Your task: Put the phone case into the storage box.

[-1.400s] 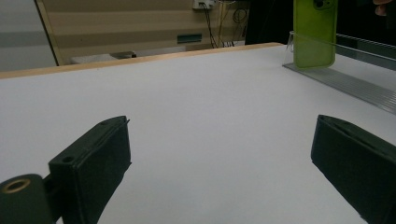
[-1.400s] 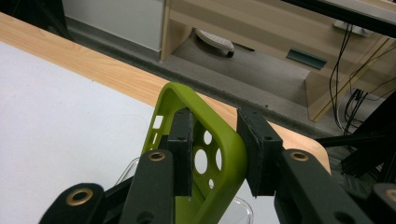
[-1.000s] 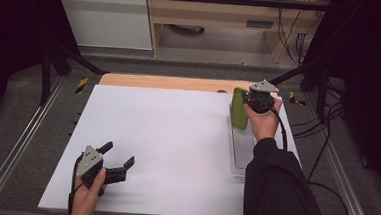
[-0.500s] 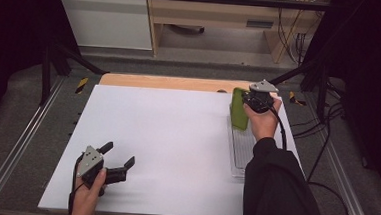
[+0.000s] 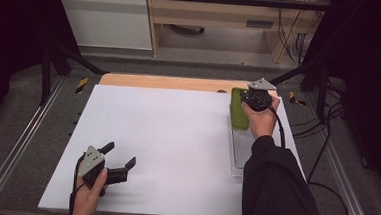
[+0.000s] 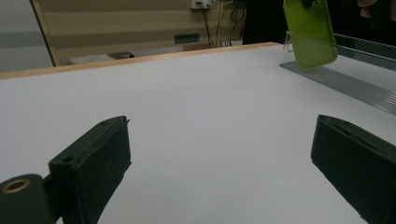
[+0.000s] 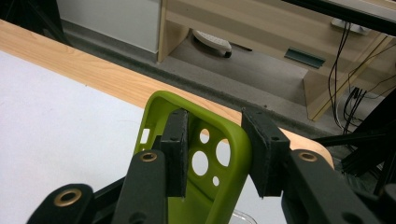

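A lime-green phone case (image 5: 238,110) stands upright at the table's far right, leaning on a clear stand (image 6: 289,39) over a grey ribbed tray (image 5: 238,150). My right gripper (image 5: 249,98) is at the case's top. In the right gripper view its jaws (image 7: 217,114) straddle the case's (image 7: 196,109) right edge, one pad inside the shell, one just outside. They have just been opening, and the inner pad stands off the wall. My left gripper (image 5: 121,153) rests open near the front left of the white tabletop (image 5: 166,136), nothing between its jaws (image 6: 222,123). The case (image 6: 310,32) is far ahead.
A wooden strip (image 5: 165,82) runs along the table's far edge. Metal rails (image 5: 21,142) flank both sides. Cables (image 5: 320,160) trail on the floor at the right. A wooden shelf unit (image 5: 219,19) stands beyond the table.
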